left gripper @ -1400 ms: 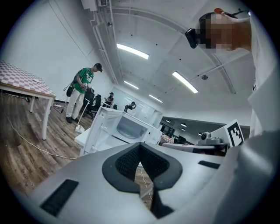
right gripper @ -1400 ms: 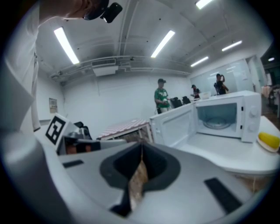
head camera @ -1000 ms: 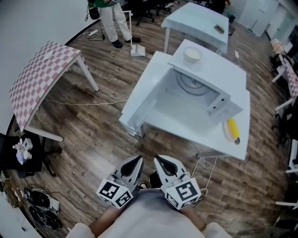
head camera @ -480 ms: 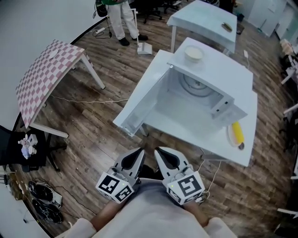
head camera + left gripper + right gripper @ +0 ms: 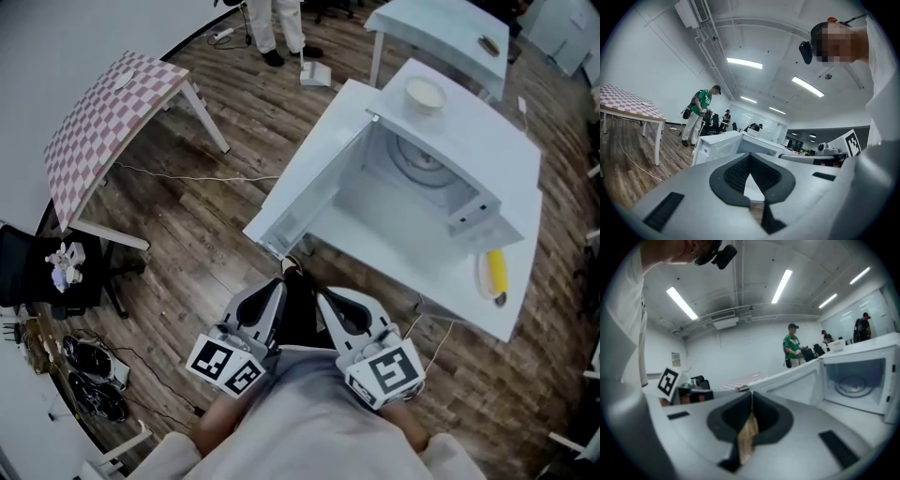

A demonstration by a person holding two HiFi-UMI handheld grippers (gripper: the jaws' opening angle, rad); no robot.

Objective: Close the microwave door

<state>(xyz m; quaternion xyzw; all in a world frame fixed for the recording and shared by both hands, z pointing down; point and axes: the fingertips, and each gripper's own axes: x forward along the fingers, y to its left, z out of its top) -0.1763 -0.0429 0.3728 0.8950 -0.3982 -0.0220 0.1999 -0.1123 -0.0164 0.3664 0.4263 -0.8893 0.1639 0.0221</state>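
Approach phase. The microwave (image 5: 441, 187) sits on the white tabletop (image 5: 514, 314) with its door (image 5: 309, 187) swung wide open. Compared with a second ago, the door's free edge lies nearer, now just ahead of the left tongs (image 5: 278, 286) and right tongs (image 5: 322, 298). Both tongs have their jaws together and are empty. The door is untouched, and pushing it shut appears to be the next step.

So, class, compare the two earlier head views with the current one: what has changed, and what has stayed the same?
The left gripper and right gripper have come forward, closing most of the gap to the near corner of the open microwave door. Nothing was gripped or released: both stay shut and empty. The door remains open; the bowl and banana are unmoved.
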